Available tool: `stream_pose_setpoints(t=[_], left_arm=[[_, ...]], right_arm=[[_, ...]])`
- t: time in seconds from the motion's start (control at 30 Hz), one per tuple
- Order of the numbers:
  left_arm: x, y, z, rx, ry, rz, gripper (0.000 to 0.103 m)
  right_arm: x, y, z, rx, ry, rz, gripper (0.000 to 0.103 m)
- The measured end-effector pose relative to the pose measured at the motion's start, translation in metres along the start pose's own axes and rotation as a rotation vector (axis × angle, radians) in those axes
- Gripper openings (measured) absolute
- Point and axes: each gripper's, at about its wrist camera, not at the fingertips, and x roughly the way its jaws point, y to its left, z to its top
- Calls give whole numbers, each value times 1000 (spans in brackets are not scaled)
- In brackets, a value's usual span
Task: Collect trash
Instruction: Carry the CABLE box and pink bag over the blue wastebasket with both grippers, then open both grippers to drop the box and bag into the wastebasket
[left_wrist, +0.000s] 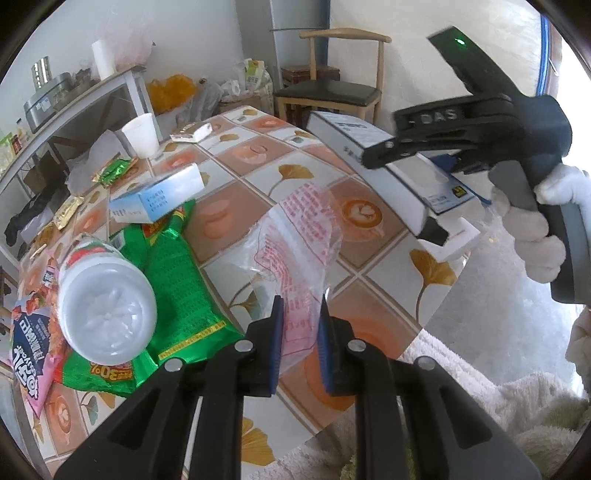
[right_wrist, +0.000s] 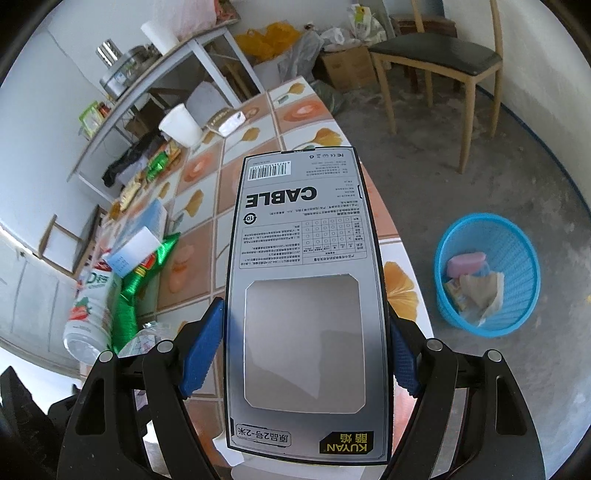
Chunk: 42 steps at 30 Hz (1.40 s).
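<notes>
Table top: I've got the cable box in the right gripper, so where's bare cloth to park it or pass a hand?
Free: the tiled cloth between the cable box and the green wrapper, running back to the white cup. The corner by the chair is bare too. Crowded: the left edge, with bottle, blue box, snack packets.

Worktop (right_wrist: 303, 110) tiled peach and white with golden ginkgo leaves; beside it, basket (right_wrist: 517, 243) sky blue; on it, snack bag (left_wrist: 177, 273) shiny green; cable box (right_wrist: 306, 236) grey, black-edged.
</notes>
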Motion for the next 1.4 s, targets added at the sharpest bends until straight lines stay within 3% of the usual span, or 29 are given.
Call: stream_pose_setpoints(t=[0.37,0.6,0.77,0.9,1.07,1.23,1.4], left_arm=[[-28,2,17,-94,-90,18,15],[-37,-11,26,-91,-147,18,15],[-34,-22,50,-91,-160,-67,15],[-22,-42,91,-44,-156,-166,15],[13,-75,150,-23,-67,-340,15],[87,-116,197,-55,139,-497,15],[169,-154,214,-81,348,-516,16]], right_arm=[[-50,-48,-11,58,-68,41,74],[-71,-84,-30,100,-130,24,74],[-86,-127,-48,200,-169,0,74],[-90,-170,-58,328,-177,-14,74],[-75,-206,-65,438,-155,6,74],[-37,-246,-58,584,-99,122,74],[7,-289,-47,745,-36,255,75]])
